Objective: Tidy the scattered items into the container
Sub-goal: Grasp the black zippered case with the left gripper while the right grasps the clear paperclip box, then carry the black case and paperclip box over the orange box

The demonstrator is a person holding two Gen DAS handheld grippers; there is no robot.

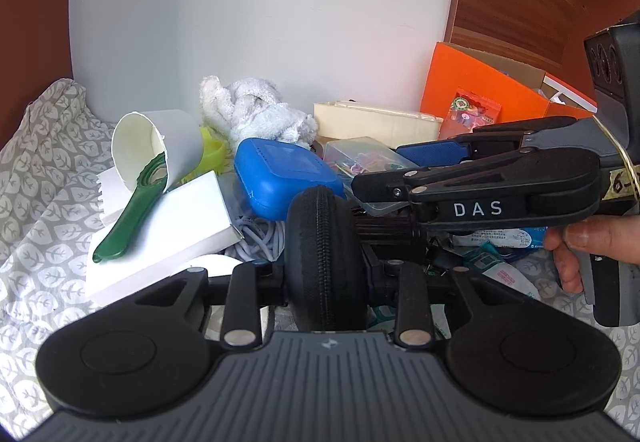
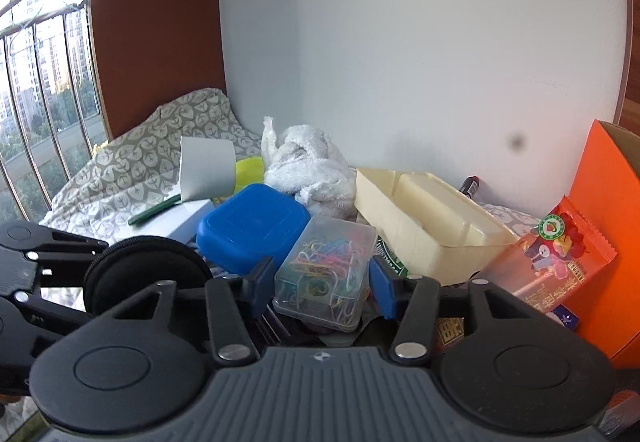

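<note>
Leftward, the left gripper (image 1: 326,274) is clamped on a round black zippered fabric case (image 1: 323,254), held on edge; the right gripper (image 2: 320,284) stands part-open, blue pads either side of a clear plastic box of coloured paper clips (image 2: 326,276), seemingly untouched, its long axis running away between them; the orange cardboard container (image 2: 604,242) lies nearer, right.

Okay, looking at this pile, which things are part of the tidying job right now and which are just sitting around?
In play:
- black zip pouch, clamped in the left gripper
- clear box of coloured paper clips, between the right gripper fingers
- orange box, the likely container

Lying about:
- blue case
- white towel
- cream tray
- green scoop
</note>
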